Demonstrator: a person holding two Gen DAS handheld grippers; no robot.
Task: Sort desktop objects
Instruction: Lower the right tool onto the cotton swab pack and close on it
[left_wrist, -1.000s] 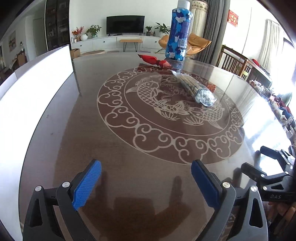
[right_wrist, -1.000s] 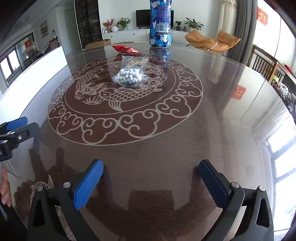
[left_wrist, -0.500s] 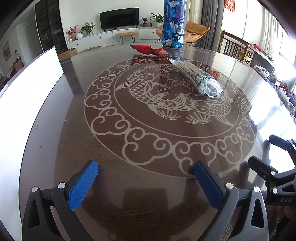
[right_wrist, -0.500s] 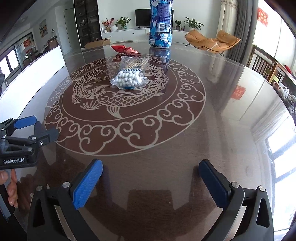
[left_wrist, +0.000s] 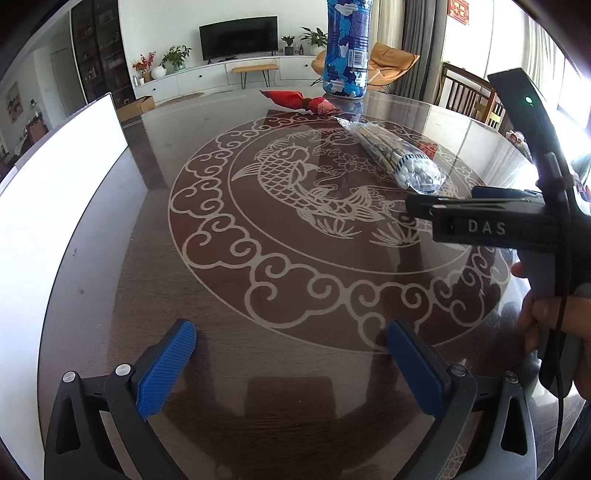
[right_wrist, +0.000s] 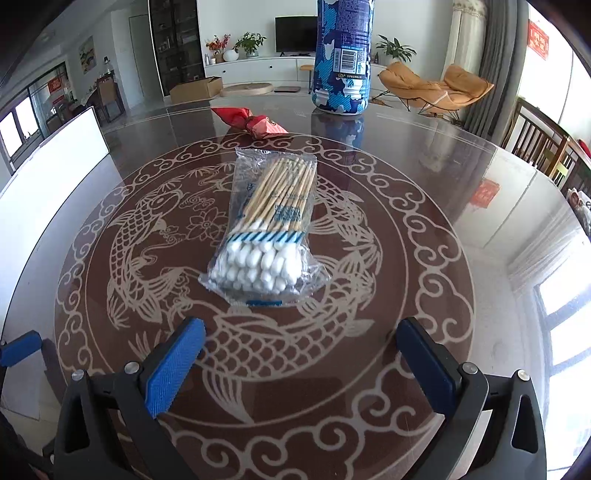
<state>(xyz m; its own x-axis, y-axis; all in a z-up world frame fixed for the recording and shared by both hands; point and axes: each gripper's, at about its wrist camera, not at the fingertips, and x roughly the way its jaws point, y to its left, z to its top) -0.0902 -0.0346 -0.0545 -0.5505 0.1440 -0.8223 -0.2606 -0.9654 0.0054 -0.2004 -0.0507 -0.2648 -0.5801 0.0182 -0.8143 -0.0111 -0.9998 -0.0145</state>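
Swab pack: a clear bag of cotton swabs (right_wrist: 267, 229) lies flat at the centre of my worktop (right_wrist: 461, 206), on the carp medallion, touching nothing else.

Long axis: in the right wrist view it runs nearly straight away from me, white tips at the near end, wooden sticks pointing toward the far edge.

Right hand-held gripper (right_wrist: 303, 354): jaws spread wide, nothing between them; the pack sits just ahead and slightly left of the midline, its near end close to my blue pads (right_wrist: 173, 365).

Left hand-held gripper (left_wrist: 291, 365): also spread and empty, over bare wood; from here the pack (left_wrist: 397, 157) lies well off, ahead and to the right, its axis slanting across my view.

Nearer hand: the right, by my reading. The left wrist view shows my right hand-held gripper (left_wrist: 417, 206) reaching in from the side, its tip near the pack's tip end.

Coming move: I judge a short push forward, jaws straddling the pack across its width.

Bag contents: swabs bundled parallel, sealed in film that may slip or crumple under the pads.

Beyond: a red twisted wrapper (right_wrist: 255, 120) lies behind the pack, and a blue patterned bottle (right_wrist: 341, 62) stands upright farther back.

Sorting bin: none in either view.
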